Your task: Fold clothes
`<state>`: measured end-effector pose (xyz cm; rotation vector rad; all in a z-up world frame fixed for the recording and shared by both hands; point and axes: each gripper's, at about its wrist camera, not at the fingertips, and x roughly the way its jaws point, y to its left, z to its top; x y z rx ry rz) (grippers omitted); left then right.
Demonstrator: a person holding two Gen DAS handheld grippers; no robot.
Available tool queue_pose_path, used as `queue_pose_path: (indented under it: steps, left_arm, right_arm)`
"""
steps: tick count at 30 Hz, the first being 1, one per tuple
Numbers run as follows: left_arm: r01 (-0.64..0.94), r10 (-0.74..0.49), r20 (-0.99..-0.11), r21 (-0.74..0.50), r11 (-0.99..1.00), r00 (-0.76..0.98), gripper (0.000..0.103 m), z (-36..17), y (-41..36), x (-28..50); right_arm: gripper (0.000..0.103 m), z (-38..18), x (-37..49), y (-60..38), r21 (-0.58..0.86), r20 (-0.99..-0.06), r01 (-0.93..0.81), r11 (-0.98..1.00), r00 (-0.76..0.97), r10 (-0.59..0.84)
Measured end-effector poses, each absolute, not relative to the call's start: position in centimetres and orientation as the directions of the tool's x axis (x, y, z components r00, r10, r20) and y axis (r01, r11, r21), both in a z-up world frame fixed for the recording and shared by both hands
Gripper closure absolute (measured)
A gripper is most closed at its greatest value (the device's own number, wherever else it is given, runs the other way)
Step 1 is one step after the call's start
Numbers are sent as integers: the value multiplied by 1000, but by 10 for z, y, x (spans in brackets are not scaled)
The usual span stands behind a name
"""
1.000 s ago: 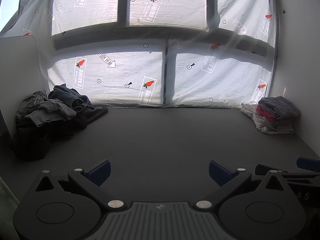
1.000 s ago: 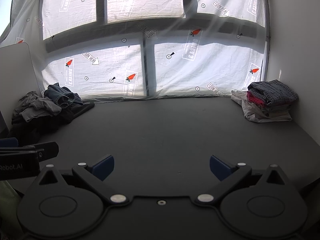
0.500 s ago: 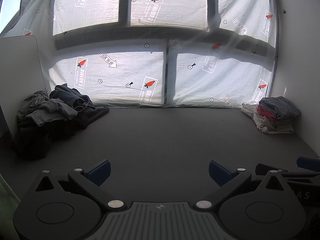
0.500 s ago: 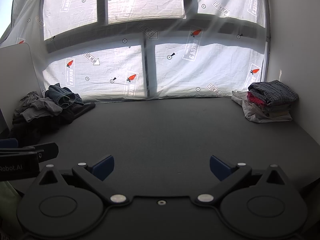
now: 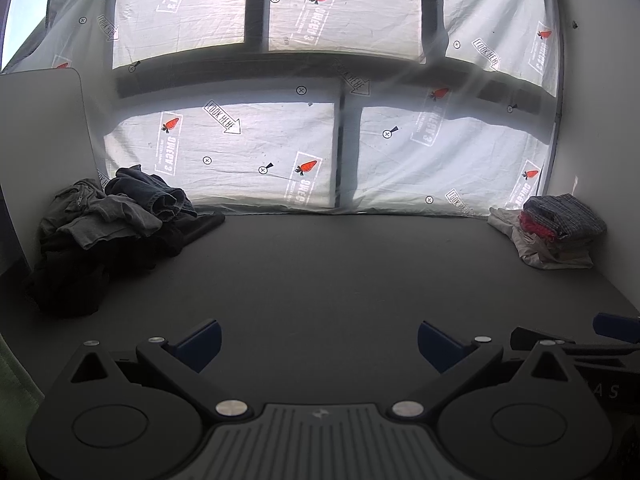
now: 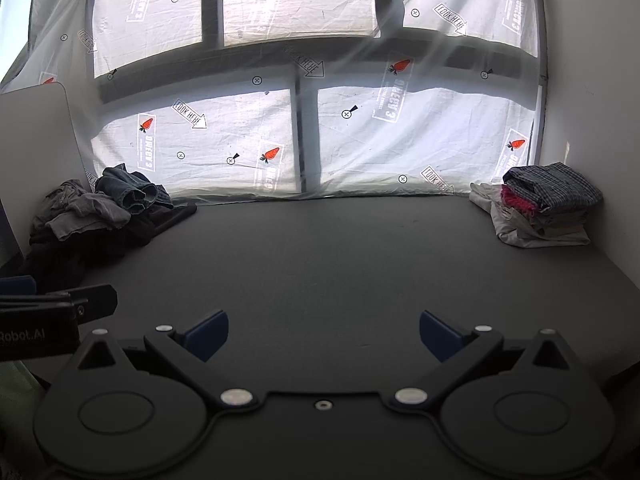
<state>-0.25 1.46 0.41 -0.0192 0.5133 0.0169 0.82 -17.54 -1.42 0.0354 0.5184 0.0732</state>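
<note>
A heap of unfolded dark clothes (image 5: 108,232) (image 6: 100,216), grey, black and denim, lies at the far left of the dark table (image 5: 328,272) (image 6: 332,264). A folded stack (image 5: 556,230) (image 6: 544,210) with a plaid piece on top, red and beige below, sits at the far right. My left gripper (image 5: 318,344) hovers open over the table's near edge with nothing between its blue-tipped fingers. My right gripper (image 6: 324,336) is open likewise, empty, beside it. Each gripper shows at the edge of the other's view.
A window covered with white printed sheeting (image 5: 256,160) closes off the back of the table. A white panel (image 5: 36,140) stands at the left, a white wall (image 5: 600,120) at the right. Bare tabletop lies between the two clothes piles.
Both views drift very slightly; the clothes piles shift a touch in frame. Both grippers stay open and empty.
</note>
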Motion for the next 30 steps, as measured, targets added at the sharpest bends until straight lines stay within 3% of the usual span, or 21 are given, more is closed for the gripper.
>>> queue_pose_path:
  steps: [18,25,30]
  left_arm:
    - [-14,-2,-546,-25,1000,838,0,-17,6,11]
    - [-13,-21,-543,-59,998,839,0,-19,-23,44]
    - [-72,35,-556,-44,996,830,0,-18,-41,87]
  right_arm:
    - [0,-31,11,-184,49,-530,-27,998,846,49]
    - [0,-39,42,-219,49,-529,25,998,849,5]
    - [0,-46,90,-249,83,-512,20,996,859,25]
